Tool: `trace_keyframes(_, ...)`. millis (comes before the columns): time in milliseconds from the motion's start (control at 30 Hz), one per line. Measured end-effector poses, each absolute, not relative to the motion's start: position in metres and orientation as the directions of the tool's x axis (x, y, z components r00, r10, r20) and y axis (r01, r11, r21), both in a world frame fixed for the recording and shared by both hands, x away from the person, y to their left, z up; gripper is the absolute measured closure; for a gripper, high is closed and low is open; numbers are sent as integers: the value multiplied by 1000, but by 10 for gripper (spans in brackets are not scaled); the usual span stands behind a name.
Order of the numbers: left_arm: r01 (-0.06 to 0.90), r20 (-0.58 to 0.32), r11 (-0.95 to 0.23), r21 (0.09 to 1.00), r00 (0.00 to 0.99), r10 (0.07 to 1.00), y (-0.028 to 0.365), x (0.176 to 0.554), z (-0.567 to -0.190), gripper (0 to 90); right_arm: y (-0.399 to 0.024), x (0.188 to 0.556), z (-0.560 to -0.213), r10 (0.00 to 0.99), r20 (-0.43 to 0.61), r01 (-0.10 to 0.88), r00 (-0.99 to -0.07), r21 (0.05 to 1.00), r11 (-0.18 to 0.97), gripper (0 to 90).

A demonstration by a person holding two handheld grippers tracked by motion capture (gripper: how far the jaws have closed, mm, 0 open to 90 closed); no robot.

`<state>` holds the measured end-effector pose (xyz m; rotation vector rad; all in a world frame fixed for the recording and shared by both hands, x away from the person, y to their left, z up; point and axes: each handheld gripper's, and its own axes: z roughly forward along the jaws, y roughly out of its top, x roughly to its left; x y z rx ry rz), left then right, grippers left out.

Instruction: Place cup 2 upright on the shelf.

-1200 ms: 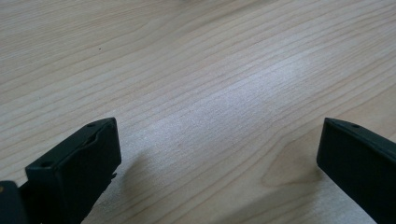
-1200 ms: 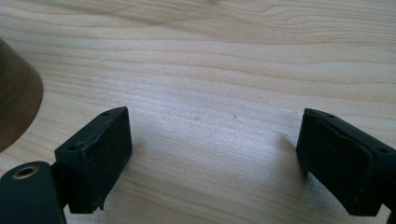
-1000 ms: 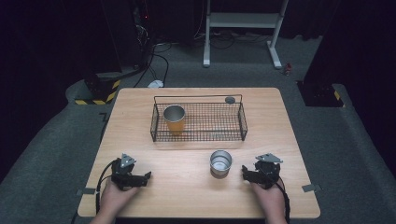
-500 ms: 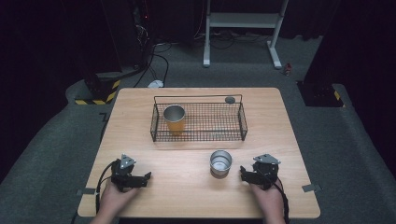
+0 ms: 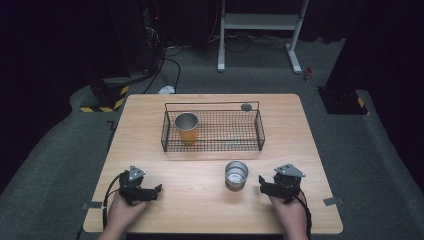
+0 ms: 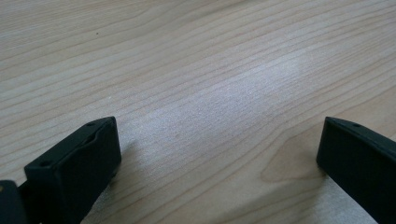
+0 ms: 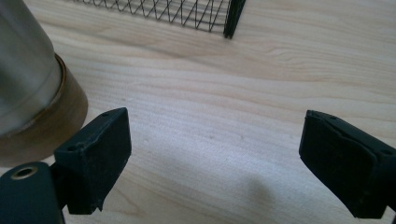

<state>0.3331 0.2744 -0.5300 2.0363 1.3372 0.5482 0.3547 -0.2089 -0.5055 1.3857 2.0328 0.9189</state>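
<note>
- My left tongs (image 5: pixel 157 189) rest on the pale wooden worktop (image 5: pixel 200 210), jaws wide apart, holding nothing.
- The small silver metal cup (image 5: pixel 236 174) stands upright, mouth up, near the front edge.
- Just beside it, my right tongs (image 5: pixel 261 183) gape wide, holding nothing.

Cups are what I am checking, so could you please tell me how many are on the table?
2. One cup stands upright in the left end of the wire basket; the other cup stands on the table near the right gripper.

A wooden table (image 5: pixel 210 210) stands on grey carpet. On it sit a wire basket (image 5: pixel 212 131) toward the back, a steel cup (image 5: pixel 236 174) nearer the front, and a small dark disc (image 5: pixel 245 106) behind the basket.
</note>
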Motion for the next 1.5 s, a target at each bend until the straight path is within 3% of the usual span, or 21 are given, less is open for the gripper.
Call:
trace_keyframes(567,652,0,-283,704,398,917,275,332,-530,3,-207,347,-480,923,-52,521,-381,813,261,95)
trace_keyframes(1500,652,8,-288,701,397,918,276,332,-530,6,-196,334,-457,906,16,509,-424,831,223,97)
